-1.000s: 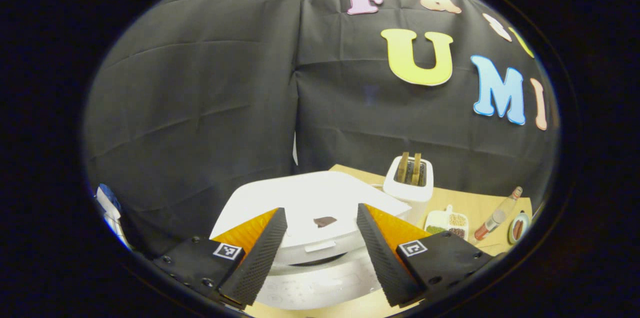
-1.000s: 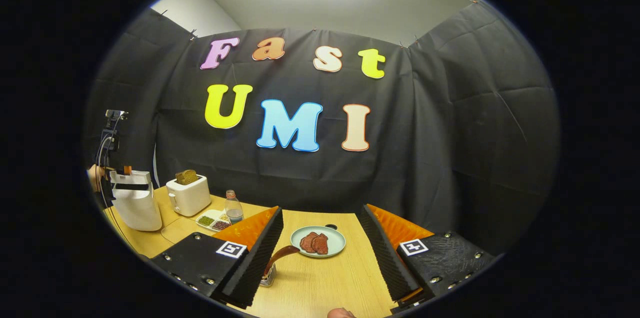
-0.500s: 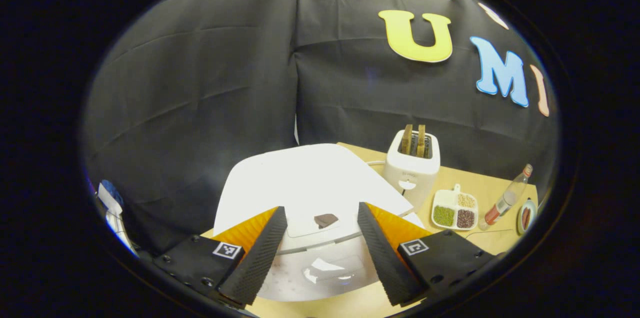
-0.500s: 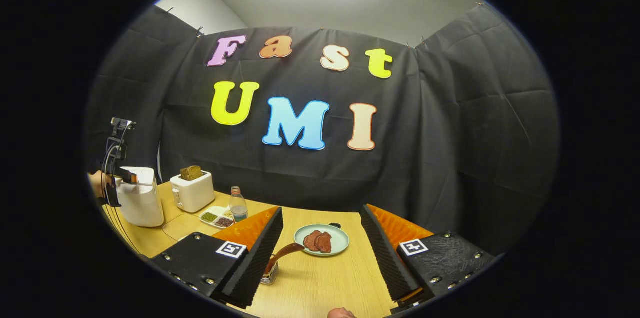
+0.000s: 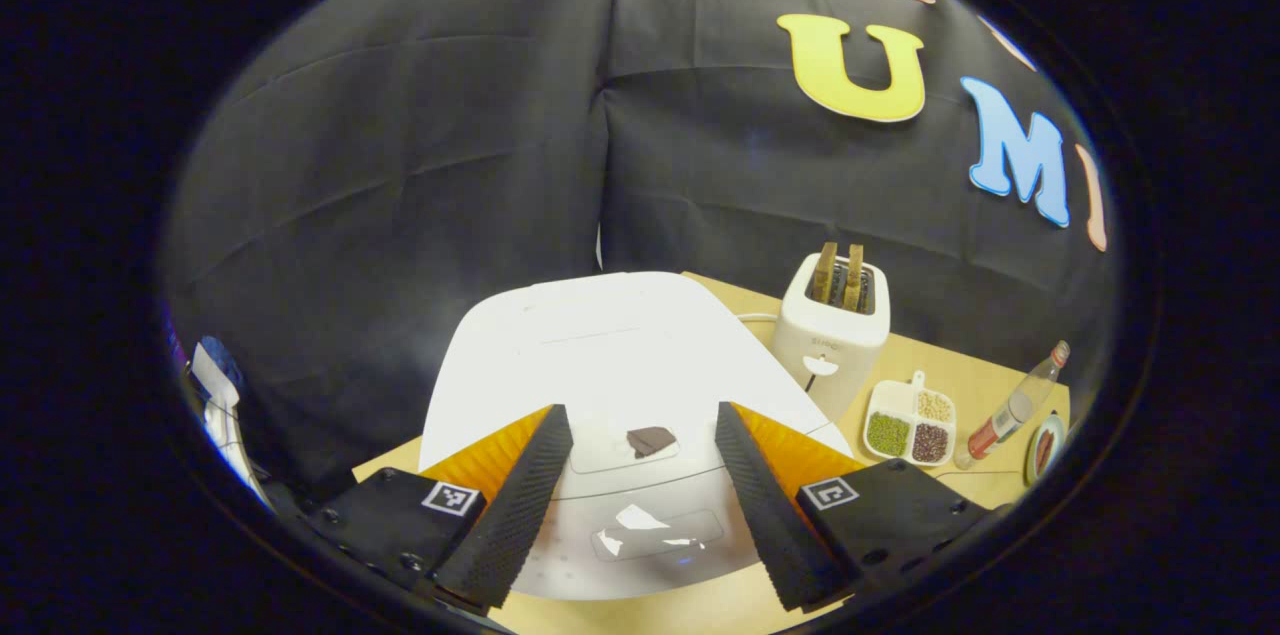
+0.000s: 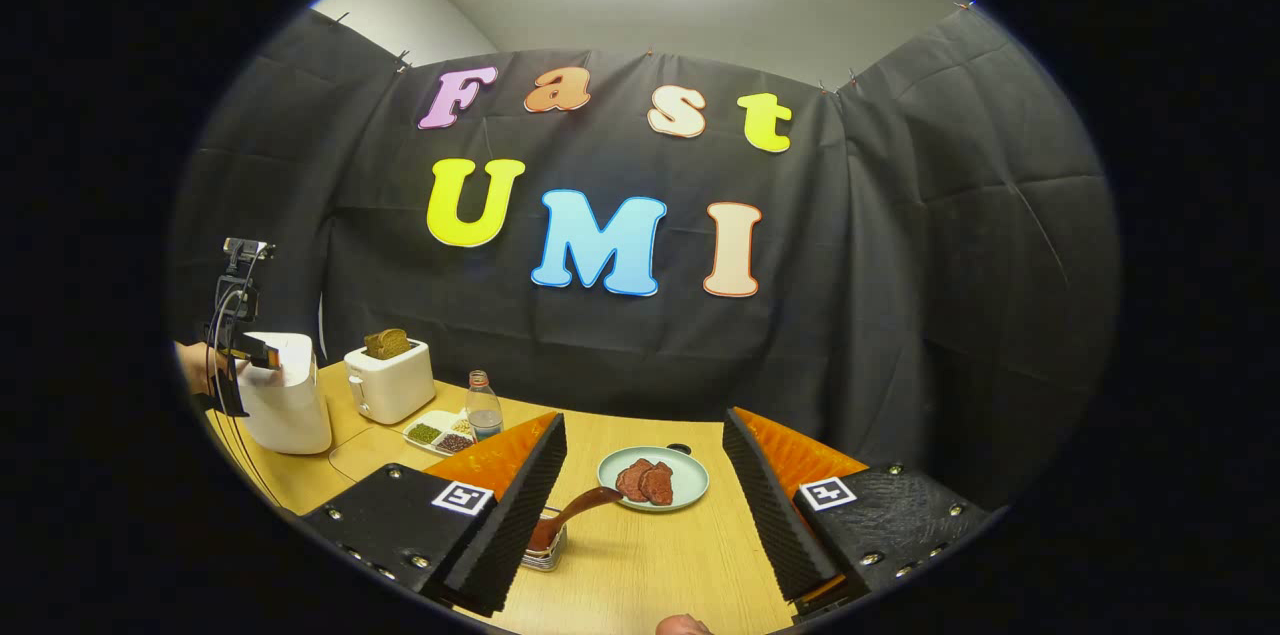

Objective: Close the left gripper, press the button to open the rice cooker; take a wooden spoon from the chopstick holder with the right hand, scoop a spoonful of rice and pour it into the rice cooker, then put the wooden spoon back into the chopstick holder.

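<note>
White rice cooker (image 5: 610, 365), lid down, now fills more of the left gripper view's centre than a second ago; left gripper (image 5: 635, 505) spread wide over its front. Right gripper (image 6: 640, 515) spread too, wooden spoon (image 6: 578, 512) poking from the chopstick holder (image 6: 546, 549), half hidden behind one finger.

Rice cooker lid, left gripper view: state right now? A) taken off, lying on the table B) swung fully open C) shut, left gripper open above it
C: the rice cooker lid sits flat and shut, and the left gripper hangs over its front with its jaws spread wide.
</note>
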Demonstrator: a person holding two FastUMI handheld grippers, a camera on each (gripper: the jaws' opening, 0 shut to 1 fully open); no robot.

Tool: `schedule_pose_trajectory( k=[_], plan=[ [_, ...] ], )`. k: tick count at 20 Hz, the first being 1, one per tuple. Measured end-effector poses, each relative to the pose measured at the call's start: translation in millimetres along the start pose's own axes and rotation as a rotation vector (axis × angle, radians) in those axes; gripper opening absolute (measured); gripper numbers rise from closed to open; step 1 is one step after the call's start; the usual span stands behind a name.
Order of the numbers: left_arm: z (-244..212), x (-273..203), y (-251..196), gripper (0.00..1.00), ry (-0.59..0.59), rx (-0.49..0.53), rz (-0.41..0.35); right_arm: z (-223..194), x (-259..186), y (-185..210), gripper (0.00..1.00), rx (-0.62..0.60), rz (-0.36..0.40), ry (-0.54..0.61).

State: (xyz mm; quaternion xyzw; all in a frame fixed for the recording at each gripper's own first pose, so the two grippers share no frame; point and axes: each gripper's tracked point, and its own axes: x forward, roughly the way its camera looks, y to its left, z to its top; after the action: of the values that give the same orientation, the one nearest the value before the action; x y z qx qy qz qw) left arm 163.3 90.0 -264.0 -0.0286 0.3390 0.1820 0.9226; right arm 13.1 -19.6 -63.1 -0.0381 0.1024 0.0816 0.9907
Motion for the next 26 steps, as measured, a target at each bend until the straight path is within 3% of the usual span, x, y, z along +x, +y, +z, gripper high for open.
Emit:
schedule_pose_trajectory(
  k=[6, 9, 14, 20, 26],
  plan=[
    [11.0, -13.0, -5.7, 0.98, -0.032, 0.008, -0.075, 8.5, 4.1, 18.3, 0.95, 0.033, 0.035, -0.021],
    [42.8, -44.6, -18.4, 0.98, -0.203, 0.109, -0.13, 26.8, 5.0, 32.0, 0.96, 0.044, 0.051, -0.061],
    [76.6, -140.3, -30.0, 0.99, -0.403, 0.121, -0.25, 47.5, 1.1, 57.4, 0.95, 0.05, 0.056, -0.14],
    [68.9, -220.8, -19.3, 0.99, -0.506, 0.09, -0.318, 41.0, -3.7, 81.7, 0.95, 0.077, 0.049, -0.162],
    [44.6, -247.6, -3.4, 0.98, -0.536, 0.062, -0.332, 39.0, -7.8, 94.8, 0.95, 0.08, 0.048, -0.177]
  ],
)
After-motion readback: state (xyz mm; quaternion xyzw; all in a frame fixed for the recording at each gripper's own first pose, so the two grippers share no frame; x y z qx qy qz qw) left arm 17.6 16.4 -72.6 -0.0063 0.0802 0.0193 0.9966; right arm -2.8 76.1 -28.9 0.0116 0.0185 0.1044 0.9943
